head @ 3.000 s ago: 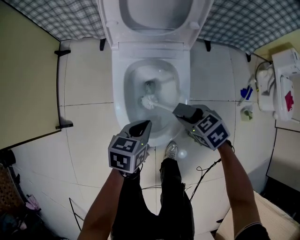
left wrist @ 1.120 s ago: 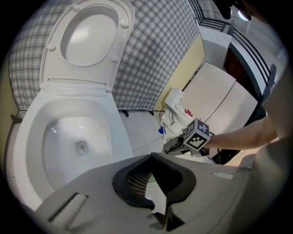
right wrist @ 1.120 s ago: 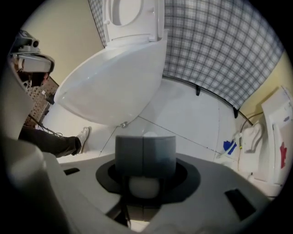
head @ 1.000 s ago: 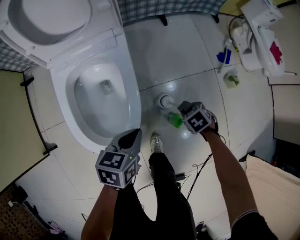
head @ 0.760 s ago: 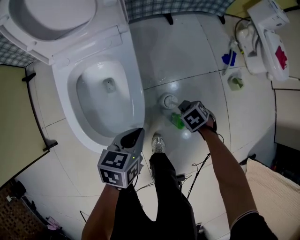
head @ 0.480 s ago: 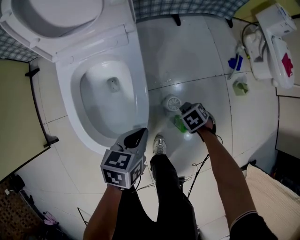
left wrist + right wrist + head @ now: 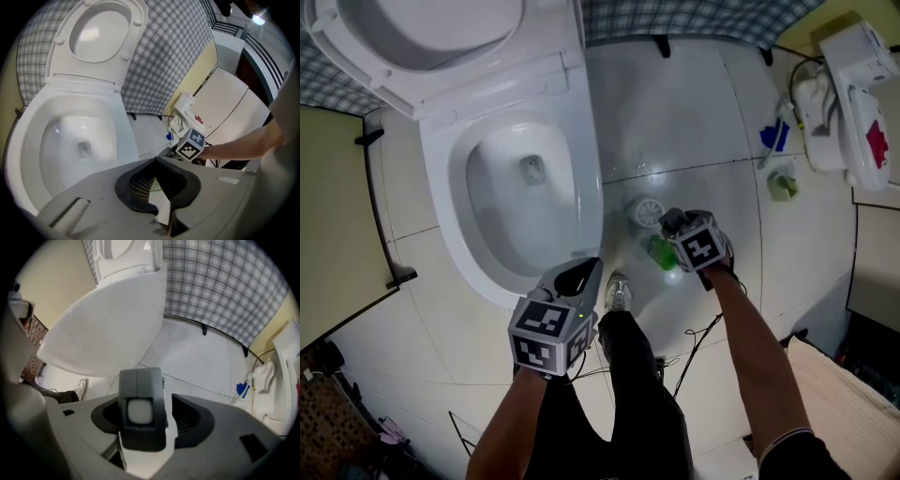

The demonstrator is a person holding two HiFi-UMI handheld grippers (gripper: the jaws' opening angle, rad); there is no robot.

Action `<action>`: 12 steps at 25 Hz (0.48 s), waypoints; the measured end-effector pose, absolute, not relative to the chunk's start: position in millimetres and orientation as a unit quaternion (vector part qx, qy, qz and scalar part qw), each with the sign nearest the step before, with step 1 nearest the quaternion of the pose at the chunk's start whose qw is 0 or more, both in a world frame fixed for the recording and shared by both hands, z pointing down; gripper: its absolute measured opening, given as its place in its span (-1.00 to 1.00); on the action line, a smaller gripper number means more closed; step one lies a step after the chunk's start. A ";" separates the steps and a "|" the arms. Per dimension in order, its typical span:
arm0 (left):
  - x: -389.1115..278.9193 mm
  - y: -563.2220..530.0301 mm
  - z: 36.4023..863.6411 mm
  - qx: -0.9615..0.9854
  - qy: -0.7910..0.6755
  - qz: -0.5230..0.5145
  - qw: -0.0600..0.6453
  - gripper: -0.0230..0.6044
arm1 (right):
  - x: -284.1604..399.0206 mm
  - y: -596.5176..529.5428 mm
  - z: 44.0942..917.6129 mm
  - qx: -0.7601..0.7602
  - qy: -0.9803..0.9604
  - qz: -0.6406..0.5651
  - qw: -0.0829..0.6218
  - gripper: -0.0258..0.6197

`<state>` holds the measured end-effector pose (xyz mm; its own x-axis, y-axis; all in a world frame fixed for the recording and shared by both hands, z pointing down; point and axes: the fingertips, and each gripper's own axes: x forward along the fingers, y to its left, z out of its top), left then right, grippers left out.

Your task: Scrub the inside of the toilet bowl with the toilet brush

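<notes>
The toilet bowl [image 7: 592,178] stands open at the upper left with its lid up and nothing inside. My right gripper [image 7: 670,223] hangs low over the floor tiles right of the toilet. Just beyond it lies the brush's round white end [image 7: 648,210], with a green piece [image 7: 661,251] beside it. In the right gripper view the grey brush handle [image 7: 140,399] stands between the opening jaws of the right gripper [image 7: 150,420], and the pads stand clear of it. My left gripper [image 7: 584,267] is shut and empty by the bowl's front rim.
A white appliance [image 7: 853,103] with a cable sits at the far right, with a blue item [image 7: 773,136] and a small bottle [image 7: 783,183] near it. The person's shoe [image 7: 619,292] and loose cables [image 7: 703,333] lie below the grippers. A cream panel [image 7: 337,216] borders the left.
Three seconds ago the brush was in the bowl. It now stands on the floor right of the toilet with the right gripper. Over the last second both grippers barely moved.
</notes>
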<state>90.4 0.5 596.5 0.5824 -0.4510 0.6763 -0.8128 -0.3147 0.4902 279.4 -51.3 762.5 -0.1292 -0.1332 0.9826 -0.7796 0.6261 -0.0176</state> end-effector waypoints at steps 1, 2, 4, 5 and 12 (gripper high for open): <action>88.3 -0.1 595.5 0.782 -0.405 0.213 0.423 -0.90 | 277.2 -52.4 755.5 0.333 -0.702 0.288 0.560 0.03; 86.1 -0.8 594.2 0.783 -0.405 0.212 0.422 -0.90 | 275.7 -53.8 748.2 0.336 -0.706 0.289 0.552 0.10; 81.9 -1.8 589.3 0.785 -0.405 0.210 0.419 -0.90 | 277.5 -54.4 733.4 0.341 -0.709 0.281 0.549 0.10; 80.0 -1.5 584.9 0.786 -0.405 0.209 0.418 -0.90 | 279.5 -53.0 724.2 0.343 -0.711 0.275 0.549 0.10; 56.2 -10.8 529.3 0.801 -0.410 0.194 0.391 -0.90 | 245.3 -50.0 583.8 0.381 -0.767 0.249 0.454 0.10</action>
